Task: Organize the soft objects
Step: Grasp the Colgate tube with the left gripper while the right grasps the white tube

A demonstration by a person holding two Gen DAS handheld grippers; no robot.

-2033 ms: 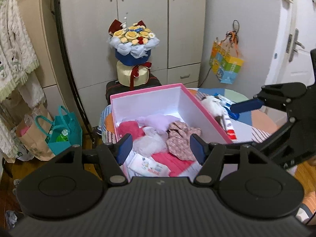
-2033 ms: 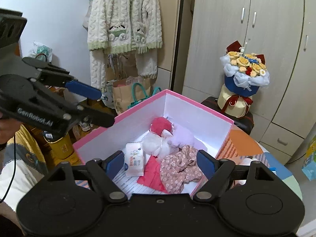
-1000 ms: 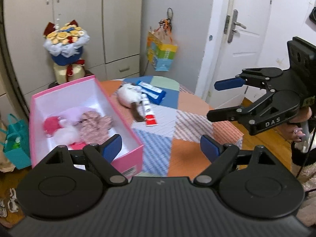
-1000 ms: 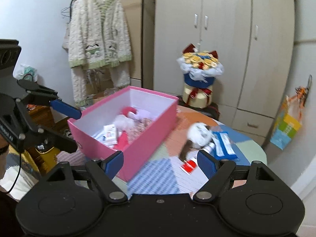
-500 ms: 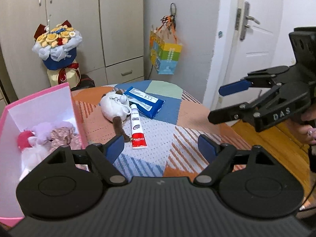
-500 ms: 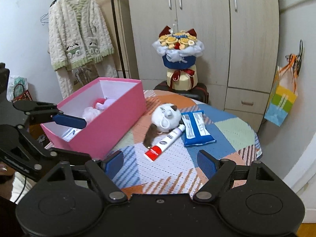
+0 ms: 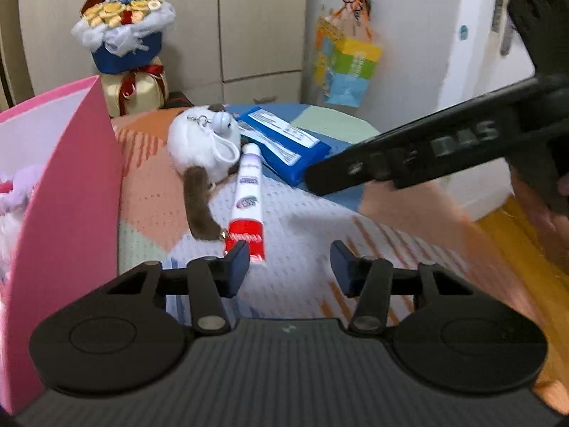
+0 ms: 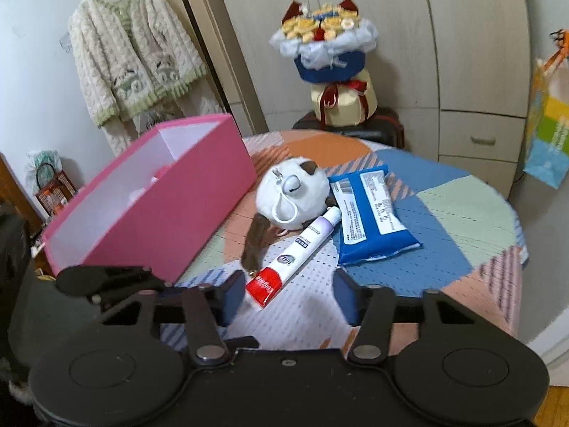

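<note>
Looking along the left gripper, its jaws stand apart with nothing between them, and the toothpaste tube lies just ahead on the patchwork tablecloth, its red crimped end almost at the left fingertip and its long axis running away toward the white plush toy. The plush sits farther off, slightly left of centre, its brown tail trailing toward the camera beside the tube; the blue wipes pack lies right of it, and the pink box rises close on the left, a wall that limits any sideways swing. The right gripper crosses the upper right as a blurred dark bar; from here I cannot tell its state. Turning to the right wrist view, the right gripper is likewise spread and empty, the tube angled up and to the right from between its fingers, the plush beyond it touching the tube's cap end and the wipes pack. The pink box stands open to the left, near the plush. Both grippers seem about equally near; bare cloth lies to the right, short of the table's rounded edge.
</note>
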